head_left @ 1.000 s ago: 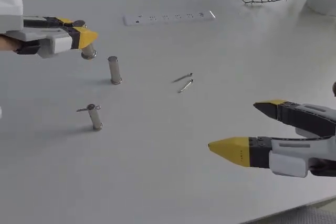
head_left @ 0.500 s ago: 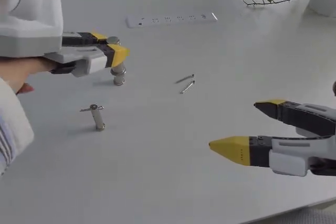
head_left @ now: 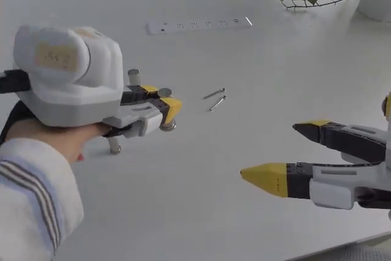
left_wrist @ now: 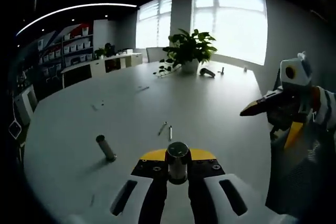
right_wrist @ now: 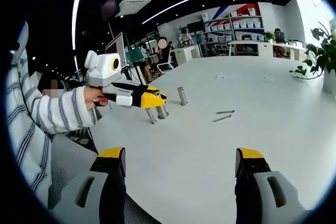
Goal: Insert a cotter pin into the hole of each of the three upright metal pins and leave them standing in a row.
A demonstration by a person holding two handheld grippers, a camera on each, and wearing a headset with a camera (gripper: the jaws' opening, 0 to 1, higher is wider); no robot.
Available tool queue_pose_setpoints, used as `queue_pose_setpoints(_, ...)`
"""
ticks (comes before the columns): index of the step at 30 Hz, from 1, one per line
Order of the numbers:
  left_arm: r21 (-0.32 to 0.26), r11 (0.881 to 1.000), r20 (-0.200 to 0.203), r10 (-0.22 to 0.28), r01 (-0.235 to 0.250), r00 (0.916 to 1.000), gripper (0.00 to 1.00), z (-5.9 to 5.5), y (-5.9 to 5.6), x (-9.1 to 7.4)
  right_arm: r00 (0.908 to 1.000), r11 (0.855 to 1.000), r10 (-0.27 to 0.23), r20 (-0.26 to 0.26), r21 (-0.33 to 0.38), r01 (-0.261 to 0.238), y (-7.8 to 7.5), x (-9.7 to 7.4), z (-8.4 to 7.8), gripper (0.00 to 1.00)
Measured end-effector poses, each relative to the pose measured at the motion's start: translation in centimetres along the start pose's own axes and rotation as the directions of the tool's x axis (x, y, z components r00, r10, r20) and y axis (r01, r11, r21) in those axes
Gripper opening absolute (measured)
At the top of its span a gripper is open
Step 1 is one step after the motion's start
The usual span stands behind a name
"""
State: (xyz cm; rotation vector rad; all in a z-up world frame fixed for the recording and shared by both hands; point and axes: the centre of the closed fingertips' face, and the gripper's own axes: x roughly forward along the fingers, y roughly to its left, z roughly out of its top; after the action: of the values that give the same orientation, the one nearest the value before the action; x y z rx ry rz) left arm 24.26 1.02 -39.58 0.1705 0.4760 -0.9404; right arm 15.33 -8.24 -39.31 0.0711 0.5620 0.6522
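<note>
While the left gripper (head_left: 164,99) was clamped on a pin (left_wrist: 178,160), holding it upright with its foot at or just above the table (head_left: 201,212), the right gripper (head_left: 270,151) hung wide open and empty at the near right. Two loose cotters (head_left: 215,98) lay flat on the table, side by side. Their long axes ran roughly parallel, slanting from near-left to far-right in the head view. They lay between the two grippers, a little beyond and to the right of the held pin, and ahead and to the left of the right gripper's tips. In the left gripper view they sat almost straight ahead, past the pin's head. They were nearer the left gripper, but that one was occupied. The pickup therefore probably fell to the right gripper, which would need to reach forward and leftward and close across a cotter's thin shaft, not along it. A second pin (head_left: 133,77) stood bare behind the left gripper. A third pin (head_left: 113,147), by the hand, was mostly hidden.
</note>
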Motion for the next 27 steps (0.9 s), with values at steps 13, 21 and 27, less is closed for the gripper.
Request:
queue_pose_setpoints(13, -0.040, 0.999, -0.073, 0.013, -0.016, 0.9973, 0.09, -4.0, -1.2, -0.1, 0.9995, 1.000, 0.021, -0.021, -0.002, -0.021, 0.5, 0.4, -0.6, 0.84)
queue_pose_setpoints(21, -0.070, 0.997, -0.088, 0.025, -0.031, 0.9958, 0.10, -4.9, -1.5, -0.2, 0.9998, 1.000, 0.007, -0.017, -0.004, -0.007, 0.2, 0.6, -0.7, 0.88)
queue_pose_setpoints(27, -0.094, 0.995, -0.107, 0.031, -0.042, 0.9938, 0.10, -5.7, -1.8, 0.0, 0.9997, 1.000, 0.013, -0.020, 0.009, -0.012, 0.2, 0.6, -0.8, 0.90)
